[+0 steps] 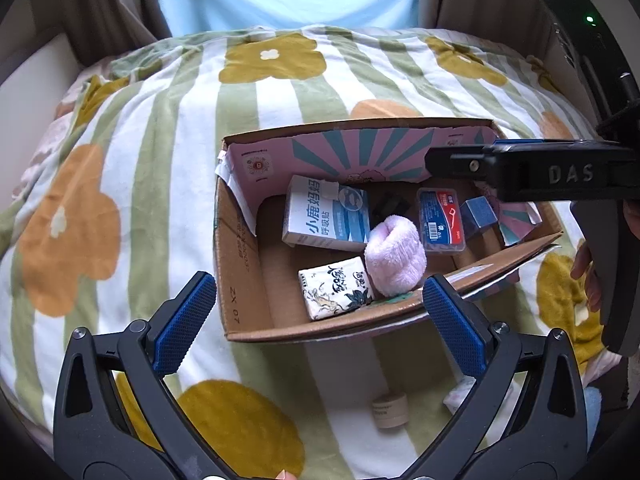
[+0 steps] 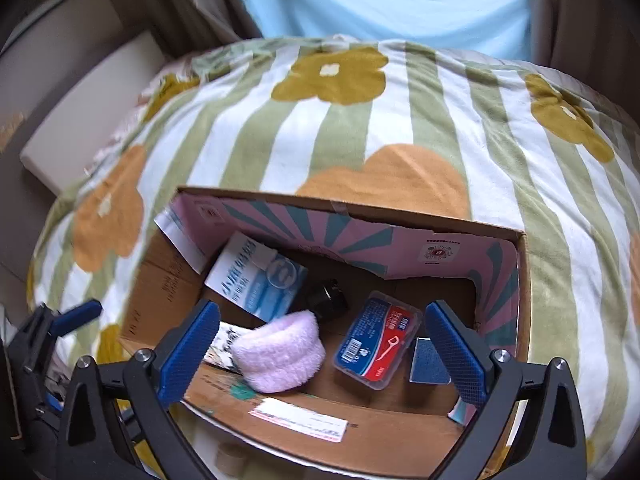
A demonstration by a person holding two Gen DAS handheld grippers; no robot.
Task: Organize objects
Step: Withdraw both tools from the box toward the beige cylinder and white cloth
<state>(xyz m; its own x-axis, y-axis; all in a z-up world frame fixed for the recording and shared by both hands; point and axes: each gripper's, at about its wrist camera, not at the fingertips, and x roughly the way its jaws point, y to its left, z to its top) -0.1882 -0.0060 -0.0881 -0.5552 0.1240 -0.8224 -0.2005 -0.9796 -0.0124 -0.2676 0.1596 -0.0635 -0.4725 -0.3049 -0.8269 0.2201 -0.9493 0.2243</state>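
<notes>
Cardboard box [image 2: 280, 412] holds pink fluffy roll [image 2: 280, 354]; both grippers gape, empty.

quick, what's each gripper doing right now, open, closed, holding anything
Left gripper: open, holding nothing, just short of the cardboard box.
Right gripper: open, holding nothing, above the box, over the pink fluffy item.

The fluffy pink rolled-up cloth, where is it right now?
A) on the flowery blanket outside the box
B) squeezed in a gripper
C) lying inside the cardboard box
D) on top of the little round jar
C: the fluffy pink rolled-up cloth lies on the floor of the open brown cardboard box, between the patterned tissue pack and the clear floss-pick case with the red and blue label, and no gripper holds it.
</notes>
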